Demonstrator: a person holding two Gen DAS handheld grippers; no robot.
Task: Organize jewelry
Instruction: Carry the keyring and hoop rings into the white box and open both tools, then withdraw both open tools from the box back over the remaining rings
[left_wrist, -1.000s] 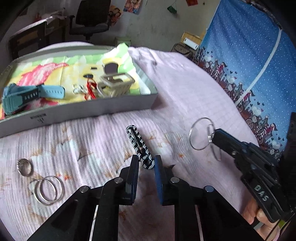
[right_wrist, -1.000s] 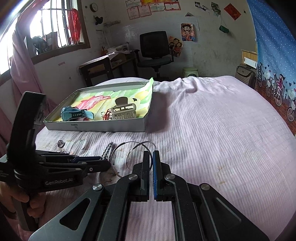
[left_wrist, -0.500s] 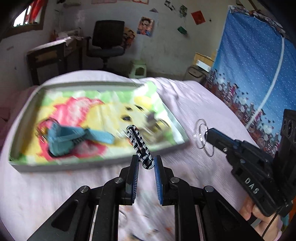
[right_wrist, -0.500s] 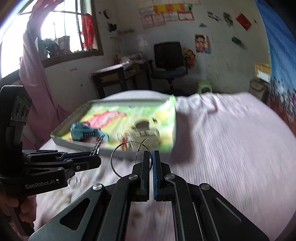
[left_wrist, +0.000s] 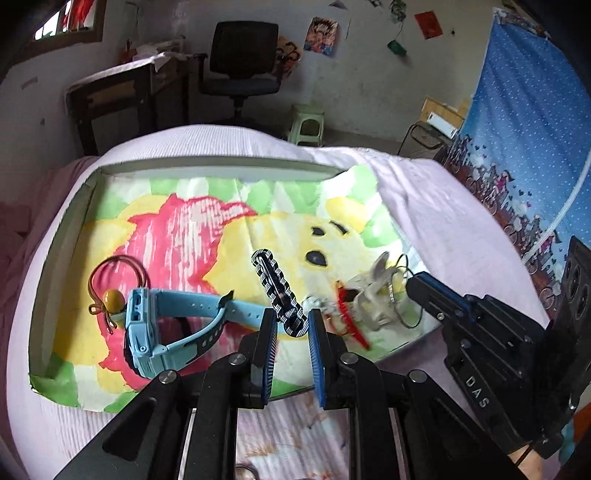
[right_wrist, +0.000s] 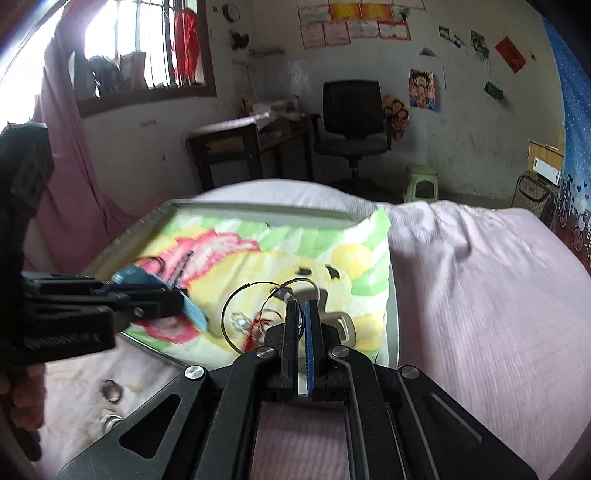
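Observation:
My left gripper (left_wrist: 291, 326) is shut on a black-and-white striped hair clip (left_wrist: 277, 288) and holds it above the tray (left_wrist: 59, 229), over its near middle. My right gripper (right_wrist: 303, 314) is shut on thin wire hoop earrings (right_wrist: 240, 310) and holds them above the tray's near right part; it also shows in the left wrist view (left_wrist: 413, 284). The tray, lined with a cartoon sheet, holds a light blue watch (left_wrist: 166, 325), a hair tie with a yellow bead (left_wrist: 110, 295), a beige claw clip (left_wrist: 376, 295) and a red piece (left_wrist: 351, 321).
The tray lies on a bed with a pale pink cover (right_wrist: 480, 295). Small silver rings (right_wrist: 110, 391) lie on the cover in front of the tray. A desk and an office chair (right_wrist: 354, 122) stand behind the bed.
Both grippers rose from the bed cover and moved forward over the tray, each still holding its piece. The clip and hoops now hang above the tray's lining.

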